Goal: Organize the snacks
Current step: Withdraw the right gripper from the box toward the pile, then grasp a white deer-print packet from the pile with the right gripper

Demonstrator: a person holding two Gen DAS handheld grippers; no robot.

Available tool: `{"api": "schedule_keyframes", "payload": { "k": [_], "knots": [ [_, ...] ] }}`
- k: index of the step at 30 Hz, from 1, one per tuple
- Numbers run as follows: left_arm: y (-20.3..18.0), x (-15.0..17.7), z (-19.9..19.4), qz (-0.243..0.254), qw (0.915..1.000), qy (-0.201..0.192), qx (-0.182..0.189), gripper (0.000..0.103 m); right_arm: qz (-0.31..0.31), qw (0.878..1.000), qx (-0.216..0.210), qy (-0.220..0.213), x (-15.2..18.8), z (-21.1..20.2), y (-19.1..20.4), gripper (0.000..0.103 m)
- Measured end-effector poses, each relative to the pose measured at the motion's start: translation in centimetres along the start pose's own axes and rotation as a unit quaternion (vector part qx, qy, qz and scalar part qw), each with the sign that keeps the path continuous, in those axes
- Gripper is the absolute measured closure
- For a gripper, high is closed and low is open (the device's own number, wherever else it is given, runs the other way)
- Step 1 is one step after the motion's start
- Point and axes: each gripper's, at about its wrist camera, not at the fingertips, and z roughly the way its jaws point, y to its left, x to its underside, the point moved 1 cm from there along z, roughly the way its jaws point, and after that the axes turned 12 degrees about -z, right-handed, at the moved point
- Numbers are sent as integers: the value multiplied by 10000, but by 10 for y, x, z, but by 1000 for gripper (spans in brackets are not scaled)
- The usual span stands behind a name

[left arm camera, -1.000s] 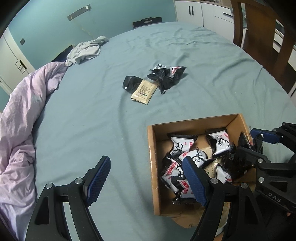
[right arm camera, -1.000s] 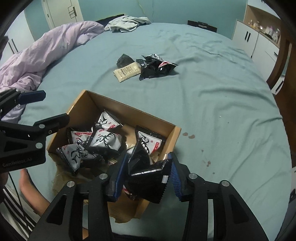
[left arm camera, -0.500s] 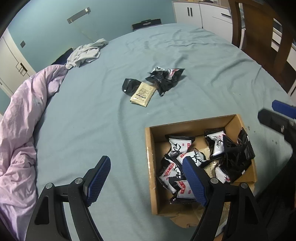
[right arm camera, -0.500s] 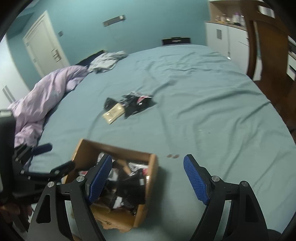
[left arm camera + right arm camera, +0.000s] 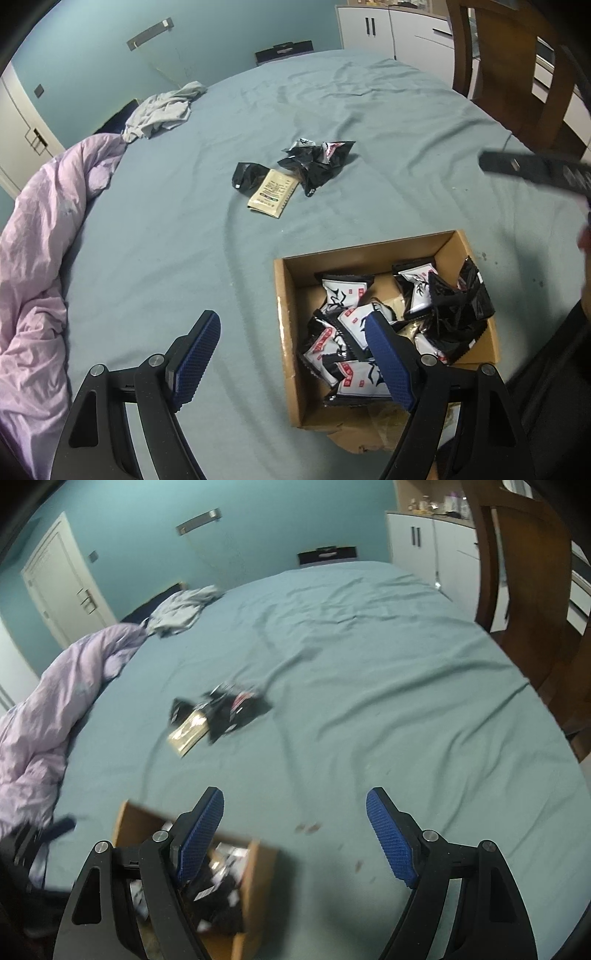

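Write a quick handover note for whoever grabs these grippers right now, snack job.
Left gripper: open, empty, near the box's left wall.
Right gripper: open, empty, above the sheet beside the box.
Box: on the bed, already holds many packets.
Left to do: a loose pile further up the bed, black packets plus one beige sachet. Move them into the box.

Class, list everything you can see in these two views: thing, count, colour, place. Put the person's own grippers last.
Box: one, brown cardboard, near edge of bed.
Boxed packets: several, black and white, inside box.
Loose packets: a few, black, mid-bed.
Sachet: one, beige, beside loose packets.
Sheet: one, teal, covering bed.
Duvet: one, lilac, bunched at left.
Garment: one, grey, far corner.
Cabinets: white, far right.
Left gripper: open, empty.
Right gripper: open, empty.
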Motion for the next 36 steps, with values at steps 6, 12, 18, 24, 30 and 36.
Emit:
{"api": "schedule_keyframes", "payload": {
  "k": [6, 12, 18, 24, 30, 36],
  "knots": [
    [-1, -4, 3, -55, 9999, 51, 108, 21, 133, 9997, -1, 208, -26, 41, -18, 24],
    [-2, -6, 9, -60, 9996, 171, 196, 21, 264, 9963, -710, 409, -54, 87, -20, 24],
    [-1, -12, 18, -87, 9994, 248, 241, 21, -384, 9938, -913, 515, -92, 144, 0, 24],
    [2, -16, 32, -146, 9985, 413, 322, 21, -883, 9869, -1037, 866, -111, 210, 26, 24],
    [9, -20, 46, -343, 9972, 579, 314, 21, -1048, 9850, -804, 1113, -119, 259, 39, 29],
    [16, -24, 49, -547, 9965, 533, 341, 22, -1316, 9846, -651, 949, -117, 251, 49, 73]
  ]
}}
